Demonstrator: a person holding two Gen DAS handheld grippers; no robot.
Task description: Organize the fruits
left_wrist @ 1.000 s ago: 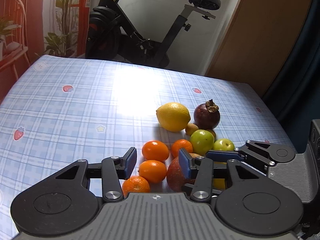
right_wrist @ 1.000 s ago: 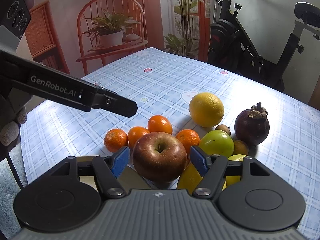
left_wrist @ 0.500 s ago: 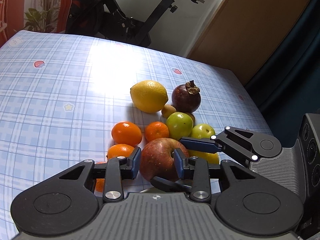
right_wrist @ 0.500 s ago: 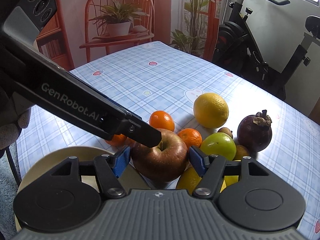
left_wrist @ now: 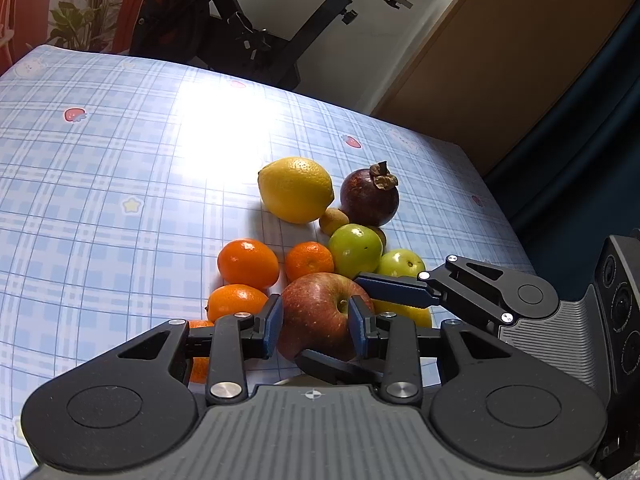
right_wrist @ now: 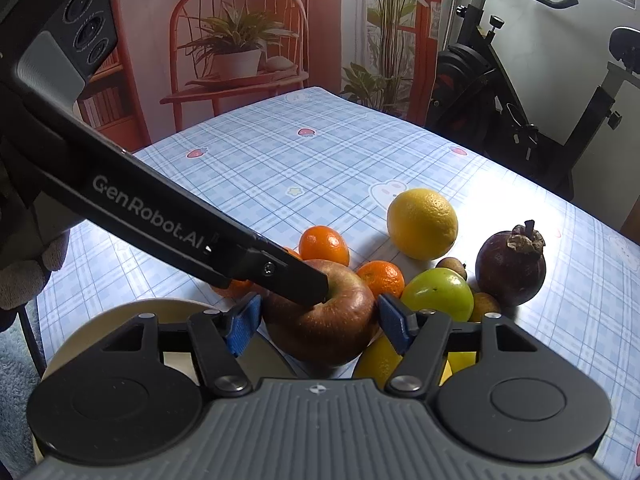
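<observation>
A red apple (left_wrist: 316,316) (right_wrist: 324,324) sits between the pads of both grippers. My left gripper (left_wrist: 316,326) is shut on it, its blue pads pressed to both sides. My right gripper (right_wrist: 320,326) is open around the same apple, with small gaps at its pads; its finger (left_wrist: 396,290) crosses the left wrist view. Behind lie several oranges (left_wrist: 248,264), two green apples (left_wrist: 355,250), a lemon (left_wrist: 296,189), a mangosteen (left_wrist: 370,198) and a small brown fruit (left_wrist: 334,220). Yellow fruit (right_wrist: 380,360) lies under the right gripper.
A beige plate (right_wrist: 116,316) lies at the near left, below the grippers. The blue plaid tablecloth (left_wrist: 120,152) covers the table. An exercise bike (right_wrist: 520,92) and a red chair with a potted plant (right_wrist: 236,52) stand beyond the far edge.
My left gripper moved in from the left and closed on the apple. My right gripper widened slightly off the apple.
</observation>
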